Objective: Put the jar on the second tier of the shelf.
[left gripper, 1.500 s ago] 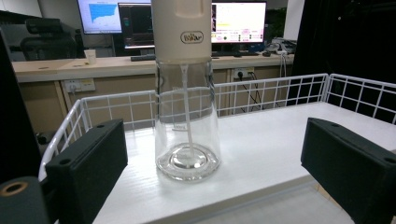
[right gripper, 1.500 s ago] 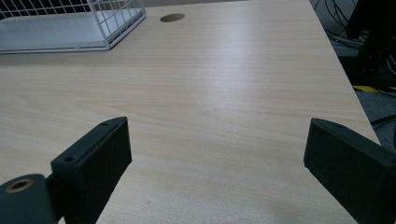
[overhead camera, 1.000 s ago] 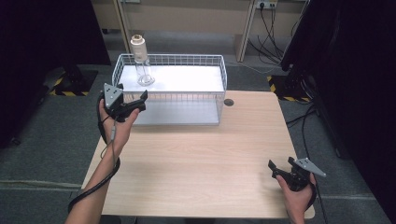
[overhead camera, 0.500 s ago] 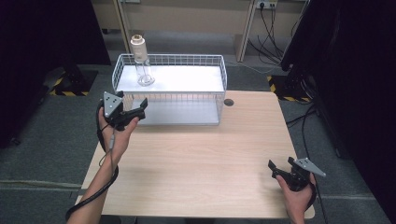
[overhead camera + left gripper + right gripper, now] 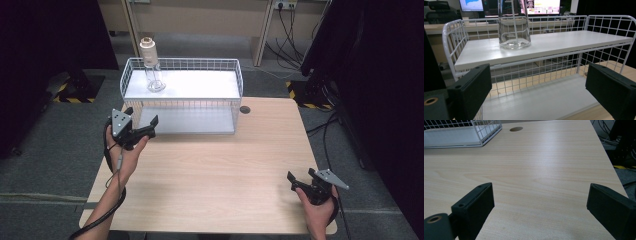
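High view: the left tool (image 5: 141, 131), jaws apart and empty, has sunk and drawn back from the wire rack (image 5: 235, 85) since a second ago; the right tool (image 5: 303, 179) rests open, unmoved, at the desk (image 5: 210, 170) corner; the glass bottle (image 5: 151, 70) stands upright on the rack's top shelf, so placement looks finished.

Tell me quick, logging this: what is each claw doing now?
Left claw: open, holding nothing, facing the wire rack.
Right claw: open, holding nothing, over the table.
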Motion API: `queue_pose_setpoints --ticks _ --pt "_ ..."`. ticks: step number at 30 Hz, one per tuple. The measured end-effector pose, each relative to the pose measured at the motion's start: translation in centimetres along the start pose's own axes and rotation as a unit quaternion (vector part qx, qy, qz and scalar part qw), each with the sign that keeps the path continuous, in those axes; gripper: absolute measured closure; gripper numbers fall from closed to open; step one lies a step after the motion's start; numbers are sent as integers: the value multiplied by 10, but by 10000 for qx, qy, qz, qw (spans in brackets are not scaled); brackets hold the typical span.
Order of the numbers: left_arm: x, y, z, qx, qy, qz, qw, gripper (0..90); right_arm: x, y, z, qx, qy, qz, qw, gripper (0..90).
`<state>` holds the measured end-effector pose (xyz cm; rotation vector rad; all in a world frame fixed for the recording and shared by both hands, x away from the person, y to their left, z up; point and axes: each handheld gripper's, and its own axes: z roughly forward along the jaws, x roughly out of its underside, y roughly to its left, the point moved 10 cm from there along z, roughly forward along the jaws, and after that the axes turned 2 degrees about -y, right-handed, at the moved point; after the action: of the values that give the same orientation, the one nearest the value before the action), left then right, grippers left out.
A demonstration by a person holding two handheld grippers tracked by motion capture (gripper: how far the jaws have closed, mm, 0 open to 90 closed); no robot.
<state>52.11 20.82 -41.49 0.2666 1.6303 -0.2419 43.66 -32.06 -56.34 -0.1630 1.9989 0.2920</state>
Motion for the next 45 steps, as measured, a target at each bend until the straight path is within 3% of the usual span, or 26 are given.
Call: queue_pose_setpoints --ticks 26,45 --pt "57 -4 -28 120 289 -78 9995 48 0 1 0 -11 6 12 10000 77" --pt "90 -2 -42 126 482 -143 9987 43 0 0 0 -16 -6 -12 10000 77"
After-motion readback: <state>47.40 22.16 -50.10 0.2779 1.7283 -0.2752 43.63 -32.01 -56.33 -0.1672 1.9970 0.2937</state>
